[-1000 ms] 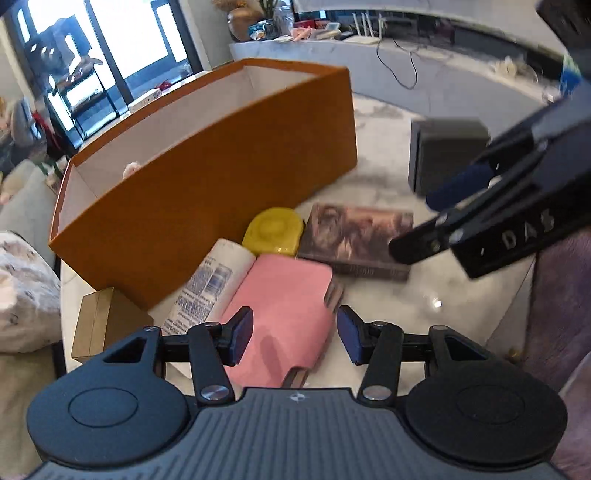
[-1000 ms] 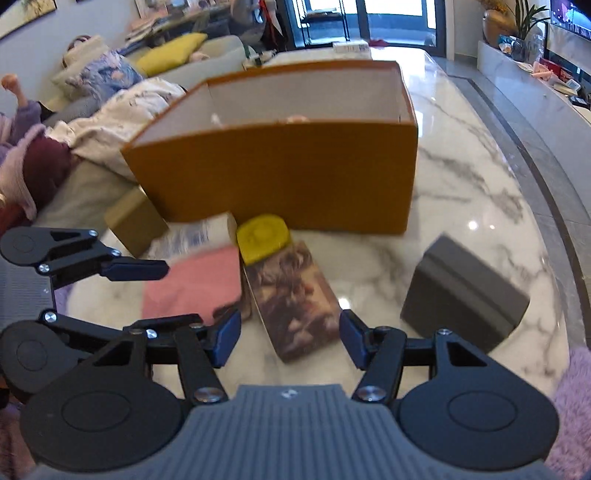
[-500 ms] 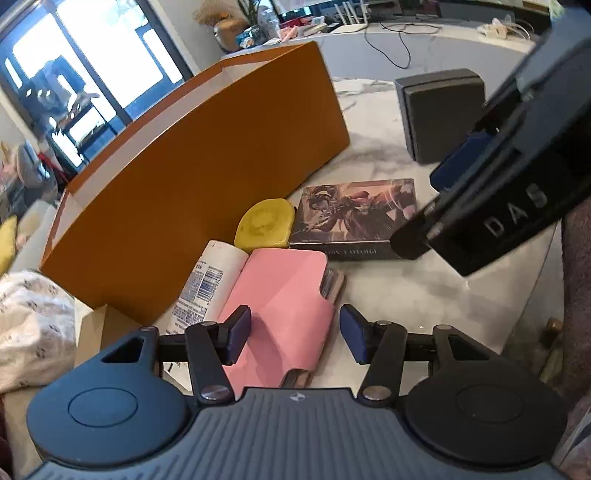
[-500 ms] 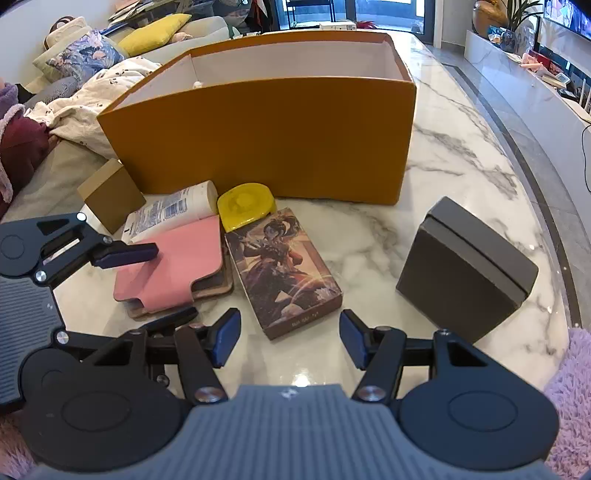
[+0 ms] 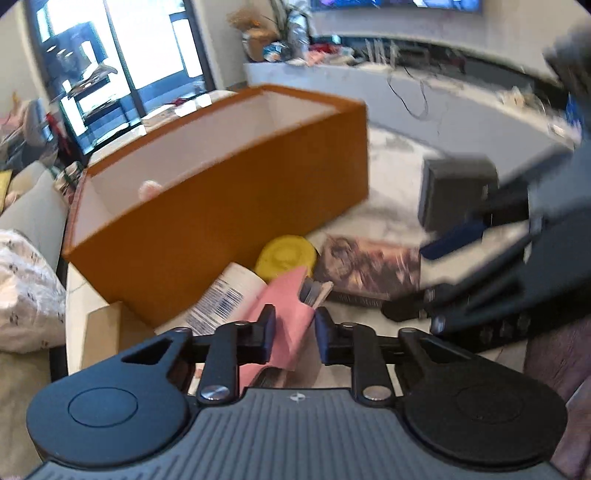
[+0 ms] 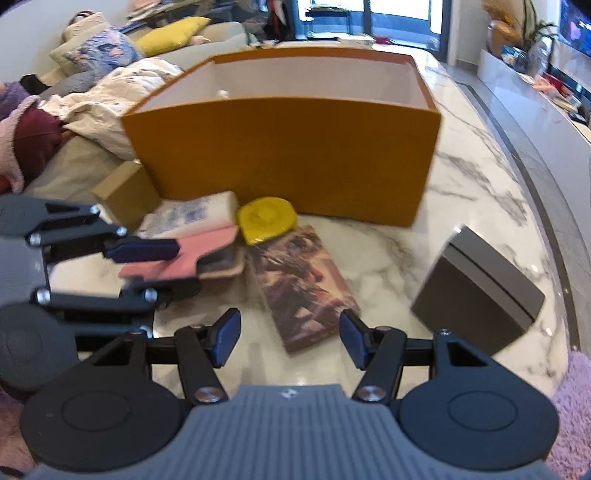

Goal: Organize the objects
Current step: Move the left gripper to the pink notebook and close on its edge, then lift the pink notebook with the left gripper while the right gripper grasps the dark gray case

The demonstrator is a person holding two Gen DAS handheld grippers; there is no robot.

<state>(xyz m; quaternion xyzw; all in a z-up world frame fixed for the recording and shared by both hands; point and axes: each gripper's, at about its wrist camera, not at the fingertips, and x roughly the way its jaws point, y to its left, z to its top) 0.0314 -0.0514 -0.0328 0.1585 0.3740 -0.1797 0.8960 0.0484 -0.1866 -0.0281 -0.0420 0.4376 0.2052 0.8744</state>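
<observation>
Left wrist view shows the left claw (image 5: 290, 332), having just closed, pinching the pink case (image 5: 284, 306); it should lift clear over the orange box (image 5: 229, 206) wall, while the right claw (image 6: 288, 338) gapes empty.

Book (image 6: 303, 284) before box (image 6: 288, 158), on table (image 6: 476, 192)

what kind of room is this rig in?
Most likely a home living room: a marble table beside a sofa with cushions, a TV on the wall, and glass doors.

White marble table (image 6: 476, 177) carries: open orange box (image 6: 288, 155), small tan box (image 6: 125, 192), white tube (image 6: 192, 214), yellow round case (image 6: 266, 219), illustrated card box (image 6: 303, 280), grey box (image 6: 476, 291).
</observation>
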